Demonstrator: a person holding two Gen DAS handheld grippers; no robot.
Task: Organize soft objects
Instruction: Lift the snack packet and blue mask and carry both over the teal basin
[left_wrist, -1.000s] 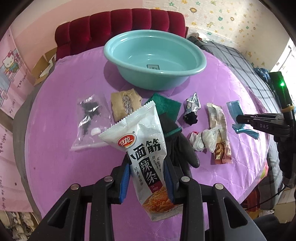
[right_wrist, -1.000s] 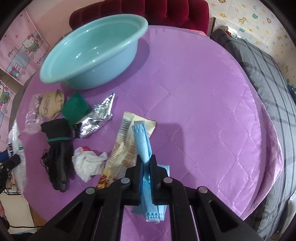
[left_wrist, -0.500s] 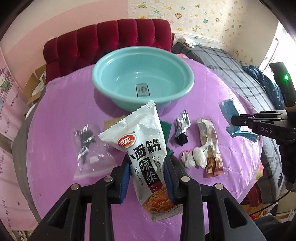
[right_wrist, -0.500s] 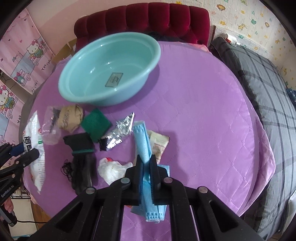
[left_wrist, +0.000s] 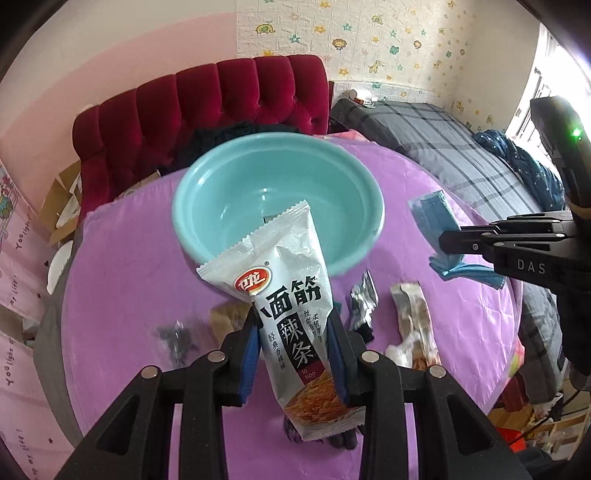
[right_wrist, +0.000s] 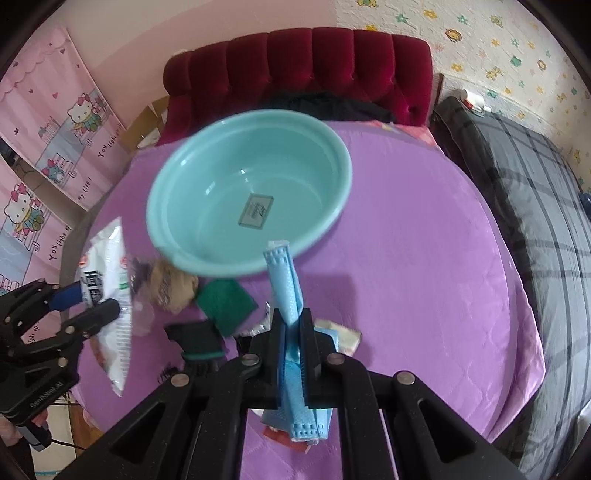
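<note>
My left gripper (left_wrist: 293, 332) is shut on a white snack packet (left_wrist: 288, 291) and holds it above the purple table, its top edge in front of the teal basin (left_wrist: 277, 192). My right gripper (right_wrist: 293, 328) is shut on a folded blue face mask (right_wrist: 286, 284), raised near the basin's (right_wrist: 251, 192) front rim. The basin holds nothing but a label. In the right wrist view the left gripper (right_wrist: 85, 299) and packet (right_wrist: 110, 266) are at the left. In the left wrist view the right gripper (left_wrist: 454, 240) and mask (left_wrist: 436, 218) are at the right.
On the purple quilted table (right_wrist: 406, 240) lie a green sponge (right_wrist: 225, 299), a black glove (right_wrist: 199, 341), a brown pouch (right_wrist: 173, 286), a foil wrapper (left_wrist: 364, 299), a long snack wrapper (left_wrist: 412, 314) and crumpled white tissue (left_wrist: 400, 345). A red sofa (left_wrist: 203, 103) stands behind, a bed (right_wrist: 524, 192) at the right.
Both grippers rose and moved toward the basin with their loads. The packet and the mask now hang at the basin's near rim; the items on the table did not move.
</note>
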